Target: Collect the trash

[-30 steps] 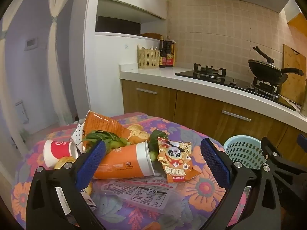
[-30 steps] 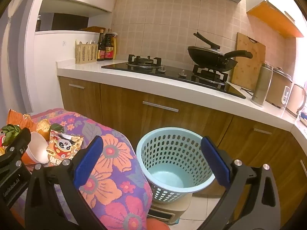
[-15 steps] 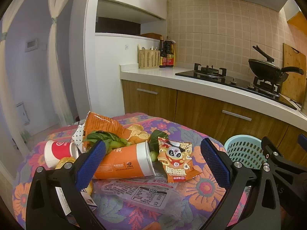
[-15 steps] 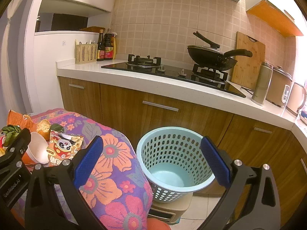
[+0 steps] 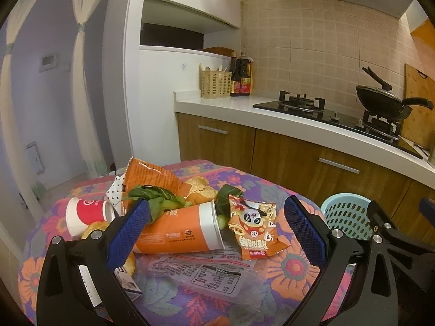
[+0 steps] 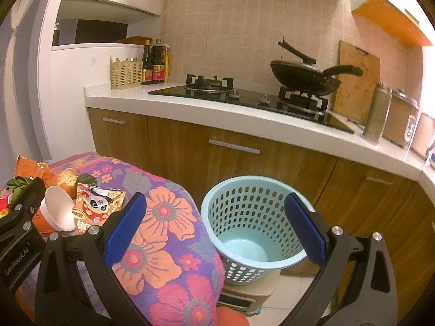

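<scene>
Blue-padded left claw (image 5: 216, 228) and right claw (image 6: 214, 225) both wide, basket (image 6: 252, 190) beside table edge (image 6: 206, 233).

Two paper cups on the floral cloth, both tipped over: one tall orange cup (image 5: 179, 229) and one red-and-white cup (image 5: 87, 214). Snack bags come to two, the panda packet (image 5: 254, 231) and one big orange chip bag (image 5: 152, 175), plus one clear plastic wrapper (image 5: 201, 273) and a single bunch of greens (image 5: 155, 197). There's one light-blue basket (image 6: 255, 228) off the table's edge, and back on the counter two dark bottles (image 6: 153, 65), one black pan (image 6: 304, 77) and one cutting board (image 6: 356, 81).
</scene>
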